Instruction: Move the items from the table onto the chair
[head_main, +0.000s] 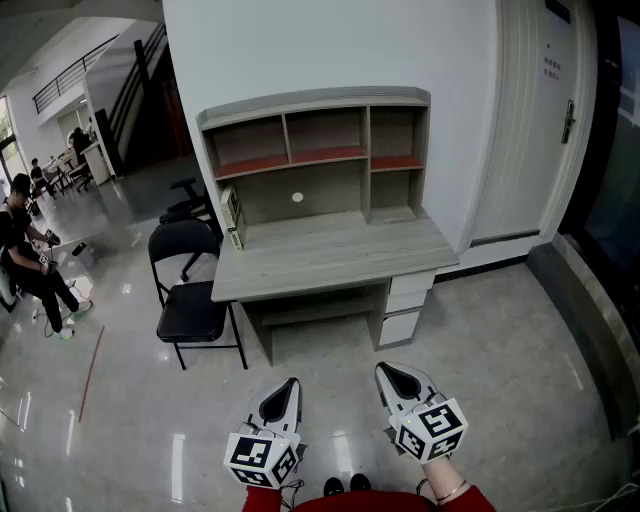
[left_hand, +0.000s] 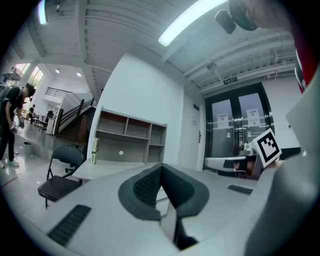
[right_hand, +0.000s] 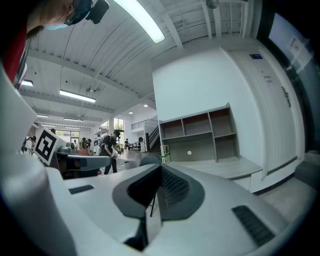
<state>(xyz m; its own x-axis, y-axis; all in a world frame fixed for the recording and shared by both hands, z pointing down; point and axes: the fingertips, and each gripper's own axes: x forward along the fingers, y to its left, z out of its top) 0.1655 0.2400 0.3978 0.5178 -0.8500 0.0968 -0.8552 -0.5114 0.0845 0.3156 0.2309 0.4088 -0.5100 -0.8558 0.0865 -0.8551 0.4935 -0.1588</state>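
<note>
A green-and-white box (head_main: 233, 216) stands upright at the left end of the grey desk (head_main: 340, 255), against the hutch's side. It also shows small in the left gripper view, the box (left_hand: 93, 150), and in the right gripper view, the box (right_hand: 164, 154). A black folding chair (head_main: 190, 300) stands just left of the desk. My left gripper (head_main: 292, 384) and right gripper (head_main: 386, 371) hang low over the floor, well short of the desk. Both are shut, with nothing between the jaws. The left gripper (left_hand: 161, 166) and right gripper (right_hand: 161, 167) point toward the desk.
The desk carries an open-shelf hutch (head_main: 320, 140) and drawers (head_main: 405, 305) at its lower right. A black office chair (head_main: 188, 203) stands behind the folding chair. A person (head_main: 25, 250) sits at far left. A white door (head_main: 530, 120) is at the right.
</note>
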